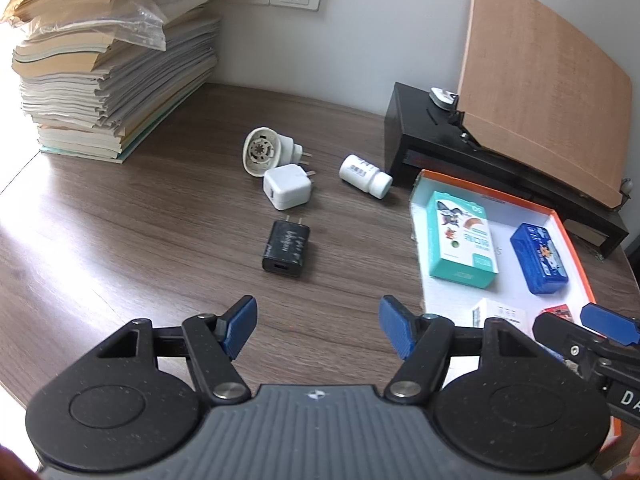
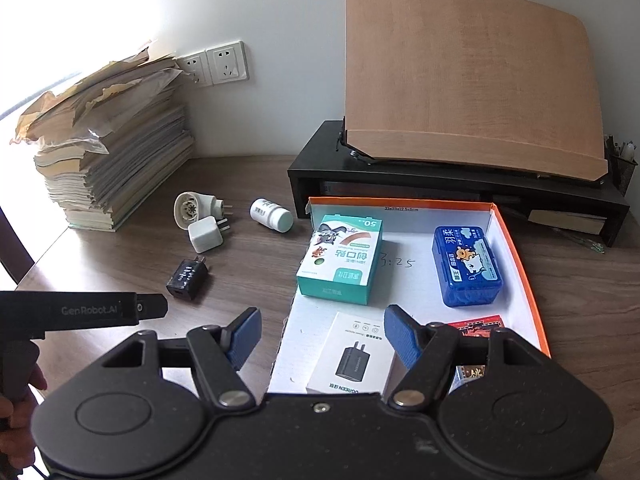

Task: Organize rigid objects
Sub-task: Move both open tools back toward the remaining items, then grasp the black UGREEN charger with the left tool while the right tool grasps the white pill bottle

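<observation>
Your left tool (image 1: 318, 330) hangs over the tabletop (image 1: 120, 240) with its jaws apart and nothing between them. Straight ahead of it, in line with the gap, lies the black charger (image 1: 286, 249), flat on the wood with its prongs pointing away from you and its port facing the tool. So its long axis runs along your line of approach, and the jaws would close across its narrow sides without much turning of the wrist.

Your right tool (image 2: 322, 338) is also open and empty. It hovers over the near edge of the orange-rimmed box (image 2: 516, 248), above the white charger carton (image 2: 352, 356). The box already holds a teal carton (image 2: 340, 264), a blue case (image 2: 466, 266) and a red pack (image 2: 480, 326), the last partly hidden by the tool.

Four loose things remain on the wood to the left of the box: the black charger, the white cube charger (image 1: 286, 188) just behind it, the round plug adapter (image 1: 266, 152) touching that cube, and the small white bottle (image 1: 365, 176) lying on its side close to the box's far corner.

The black charger looks like the likely next pick, and the left hand is clearly the nearer one. From the right wrist view it sits well off to the left, beyond the left tool's body. The carry would then go rightward into the box.
</observation>
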Demonstrator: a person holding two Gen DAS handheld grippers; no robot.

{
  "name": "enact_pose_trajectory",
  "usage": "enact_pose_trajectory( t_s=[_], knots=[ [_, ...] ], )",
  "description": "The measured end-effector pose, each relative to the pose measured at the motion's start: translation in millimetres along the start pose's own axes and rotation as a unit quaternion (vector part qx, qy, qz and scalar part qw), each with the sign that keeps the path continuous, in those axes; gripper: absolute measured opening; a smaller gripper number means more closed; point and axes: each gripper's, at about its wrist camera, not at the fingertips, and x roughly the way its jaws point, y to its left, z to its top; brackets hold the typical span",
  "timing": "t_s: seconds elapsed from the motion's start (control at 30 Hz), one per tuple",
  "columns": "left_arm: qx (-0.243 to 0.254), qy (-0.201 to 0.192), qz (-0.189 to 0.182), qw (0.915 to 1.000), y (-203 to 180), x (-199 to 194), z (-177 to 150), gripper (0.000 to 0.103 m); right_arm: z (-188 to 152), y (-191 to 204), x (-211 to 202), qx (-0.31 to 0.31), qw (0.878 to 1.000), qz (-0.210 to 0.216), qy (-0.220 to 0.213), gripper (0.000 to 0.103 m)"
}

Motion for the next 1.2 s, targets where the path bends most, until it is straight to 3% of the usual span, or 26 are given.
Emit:
enact_pose_trajectory(
  t_s=[0.6,0.8,0.97,1.2],
  knots=[
    [0.055,0.016,-0.001,0.9983,23.1,92.5,33.7,0.066,29.6,20.3,65.4,-0.005,1.0,0.0,0.018,0.082],
    [0.075,0.01,-0.021,0.9969,21.7,106.3,35.7,0.037,49.2,26.6,98.0,-0.032,0.999,0.017,0.016,0.082],
    [0.085,0.004,-0.043,0.9955,26.0,103.8,34.5,0.036,69.8,36.7,134.9,-0.07,0.996,0.042,0.02,0.082],
    [0.085,-0.004,-0.045,0.9953,38.5,94.3,36.1,0.036,98.3,52.6,185.4,-0.124,0.987,0.091,0.035,0.082]
  ],
)
